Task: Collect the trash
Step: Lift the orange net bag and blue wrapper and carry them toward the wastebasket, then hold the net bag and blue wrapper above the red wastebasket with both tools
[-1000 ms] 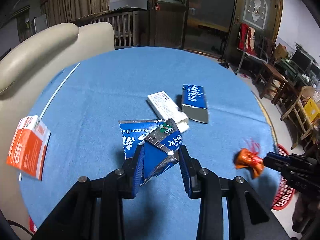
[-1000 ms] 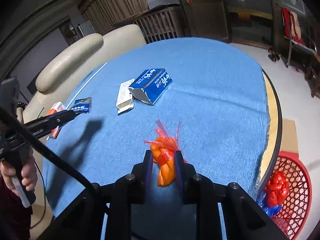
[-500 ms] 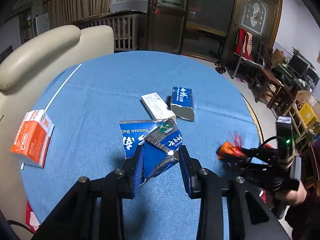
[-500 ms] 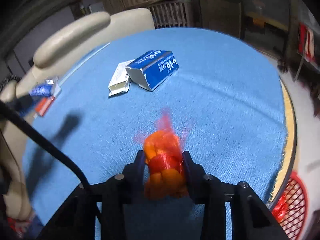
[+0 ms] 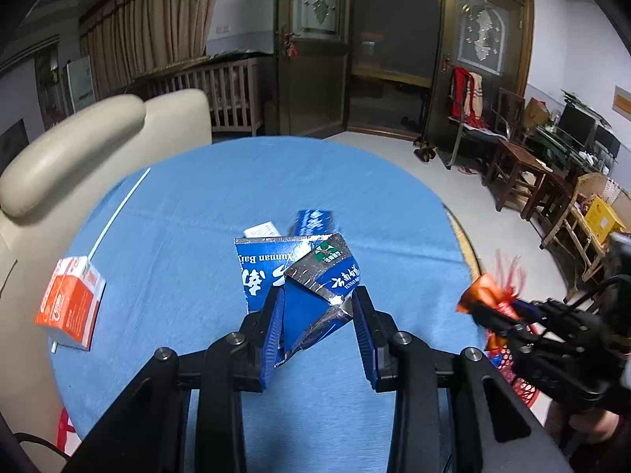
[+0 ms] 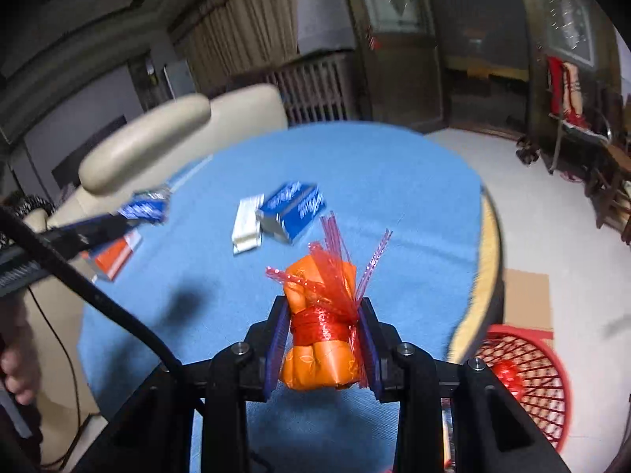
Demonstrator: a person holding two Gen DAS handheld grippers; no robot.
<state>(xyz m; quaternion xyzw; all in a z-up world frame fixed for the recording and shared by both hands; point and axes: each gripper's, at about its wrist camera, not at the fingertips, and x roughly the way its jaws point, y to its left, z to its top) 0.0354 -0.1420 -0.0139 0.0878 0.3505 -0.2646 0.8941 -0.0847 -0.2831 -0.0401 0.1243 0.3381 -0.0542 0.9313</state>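
My left gripper [image 5: 317, 299] is shut on a crumpled blue and silver carton [image 5: 311, 276] and holds it above the blue-clothed round table [image 5: 197, 216]. Between the pads of my right gripper [image 6: 321, 305] sits an orange bundle tied in red netting [image 6: 315, 362]; the jaws are closing and the pads press its sides. It hangs over the table's near right edge. In the left wrist view the right gripper [image 5: 485, 311] shows at the right with the bundle [image 5: 483, 289]. Below the table edge, a red mesh basket [image 6: 524, 370] stands on the floor.
A blue box [image 6: 294, 207] and a white box [image 6: 246, 222] lie side by side mid-table. An orange and white carton [image 5: 71, 301] and a white straw [image 5: 118, 209] lie at the left edge. A cream armchair [image 5: 79, 138] stands behind; wooden furniture lines the right wall.
Both grippers have risen and drawn back from the table with their loads. The orange bundle has come up off the cloth, and the right gripper's jaws stand wider on it than a second ago.
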